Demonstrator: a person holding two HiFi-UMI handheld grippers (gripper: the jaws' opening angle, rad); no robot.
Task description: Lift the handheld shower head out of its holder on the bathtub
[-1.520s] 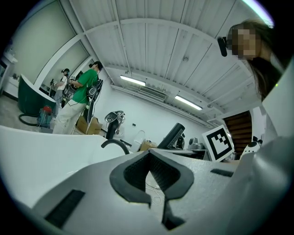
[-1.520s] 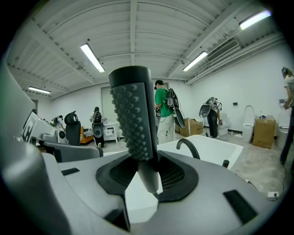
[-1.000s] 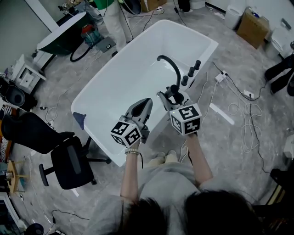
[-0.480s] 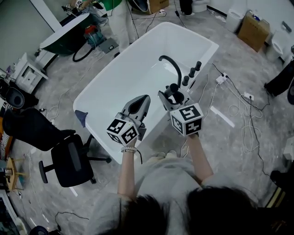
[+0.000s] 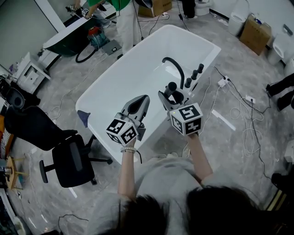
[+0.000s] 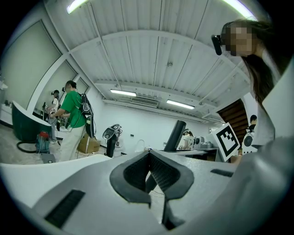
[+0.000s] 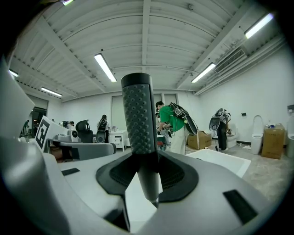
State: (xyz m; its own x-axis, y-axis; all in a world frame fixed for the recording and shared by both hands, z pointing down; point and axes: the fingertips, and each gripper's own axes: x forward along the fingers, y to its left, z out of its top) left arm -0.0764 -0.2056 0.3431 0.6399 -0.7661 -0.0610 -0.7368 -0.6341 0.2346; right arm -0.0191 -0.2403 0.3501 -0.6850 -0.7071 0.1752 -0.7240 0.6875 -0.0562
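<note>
The handheld shower head (image 7: pixel 138 114) is a dark grey stick with a studded face. It stands upright between the jaws of my right gripper (image 7: pixel 148 176), which is shut on its lower part. In the head view the shower head (image 5: pixel 173 88) sits at the tip of my right gripper (image 5: pixel 168 100), over the near rim of the white bathtub (image 5: pixel 115 75), close to the black curved spout (image 5: pixel 176 65). To the left, my left gripper (image 5: pixel 141 102) hovers over the tub; its pads (image 6: pixel 158 172) meet with nothing between them.
Three black knobs (image 5: pixel 195 74) line the tub's right rim. A black office chair (image 5: pixel 69 158) stands left of me. Cables (image 5: pixel 248 124) lie on the floor at the right. A person in green (image 5: pixel 120 13) stands beyond the tub near a cardboard box (image 5: pixel 255 25).
Both grippers have risen a little over the tub's near rim. The right one keeps its hold on the shower head.
</note>
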